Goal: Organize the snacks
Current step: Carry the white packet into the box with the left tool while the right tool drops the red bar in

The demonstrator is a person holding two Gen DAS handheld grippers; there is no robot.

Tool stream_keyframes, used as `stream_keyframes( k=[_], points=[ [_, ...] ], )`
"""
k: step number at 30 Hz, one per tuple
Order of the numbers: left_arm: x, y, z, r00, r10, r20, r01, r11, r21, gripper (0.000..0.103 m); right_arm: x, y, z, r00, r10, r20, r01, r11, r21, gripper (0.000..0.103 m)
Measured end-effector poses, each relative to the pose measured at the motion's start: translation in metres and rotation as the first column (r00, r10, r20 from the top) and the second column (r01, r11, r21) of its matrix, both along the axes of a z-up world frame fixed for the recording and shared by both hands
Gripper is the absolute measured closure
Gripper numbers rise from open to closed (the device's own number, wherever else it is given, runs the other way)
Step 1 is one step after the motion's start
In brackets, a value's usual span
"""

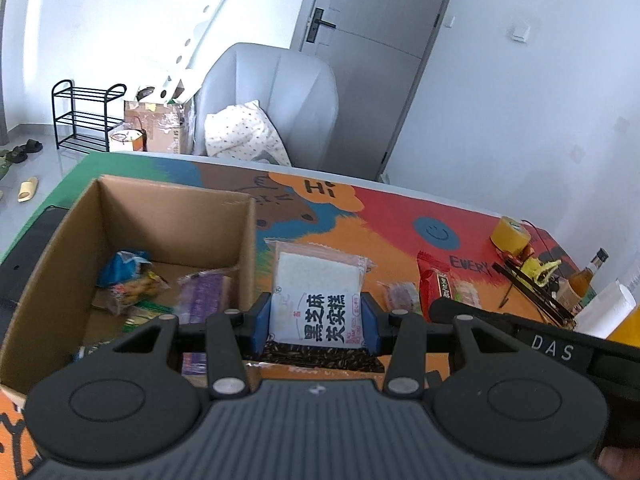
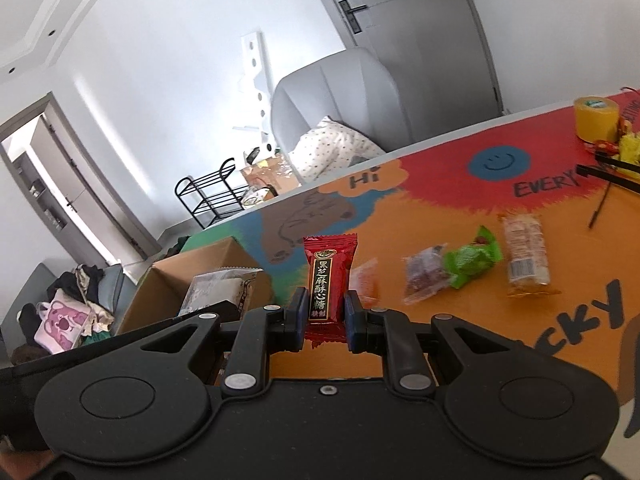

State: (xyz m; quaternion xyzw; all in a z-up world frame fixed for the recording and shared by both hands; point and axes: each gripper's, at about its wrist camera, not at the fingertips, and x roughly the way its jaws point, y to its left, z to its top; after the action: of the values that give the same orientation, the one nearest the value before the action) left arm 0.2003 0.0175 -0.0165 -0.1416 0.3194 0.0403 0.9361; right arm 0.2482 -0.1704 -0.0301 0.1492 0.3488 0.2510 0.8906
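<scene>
At the left, an open cardboard box (image 1: 160,216) is sitting on the colourful bench (image 1: 392,216) and collecting wrapped snacks, so it is likely the sorting bin. Just right of it, the left gripper (image 1: 316,316) is pinching a white sesame-cake packet (image 1: 318,292) upright above the bench, fingers closed on its sides, seemingly ready to carry it leftward into the box. Further right, the right gripper (image 2: 323,316) is clamping a red candy wrapper (image 2: 326,280) upright, while loose snacks (image 2: 472,262) are lying on the bench at far right.
</scene>
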Motion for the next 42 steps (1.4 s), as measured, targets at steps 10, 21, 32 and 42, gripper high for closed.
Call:
stream_keyframes(
  k=[10,21,32,42],
  points=[
    [-0.012,0.037,0.002,0.997,0.072,0.002,-0.072,0.997,-0.011,0.059,-0.002,0.034,0.005,0.998,0.055,0.01,-0.055,0.998,0.003,0.086],
    [-0.024,0.077,0.0,0.989,0.147,-0.007,-0.147,0.989,-0.029,0.059,-0.009,0.071,0.011,0.993,0.114,0.023,-0.114,0.993,-0.011,0.086],
    [-0.035,0.106,0.0,0.981,0.195,-0.007,-0.195,0.98,-0.051,0.055,-0.012,0.104,0.015,0.985,0.17,0.032,-0.17,0.985,-0.025,0.086],
    [-0.042,0.117,0.003,0.978,0.208,-0.001,-0.208,0.976,-0.066,0.051,-0.006,0.124,0.02,0.979,0.201,0.034,-0.201,0.979,-0.012,0.083]
  ],
)
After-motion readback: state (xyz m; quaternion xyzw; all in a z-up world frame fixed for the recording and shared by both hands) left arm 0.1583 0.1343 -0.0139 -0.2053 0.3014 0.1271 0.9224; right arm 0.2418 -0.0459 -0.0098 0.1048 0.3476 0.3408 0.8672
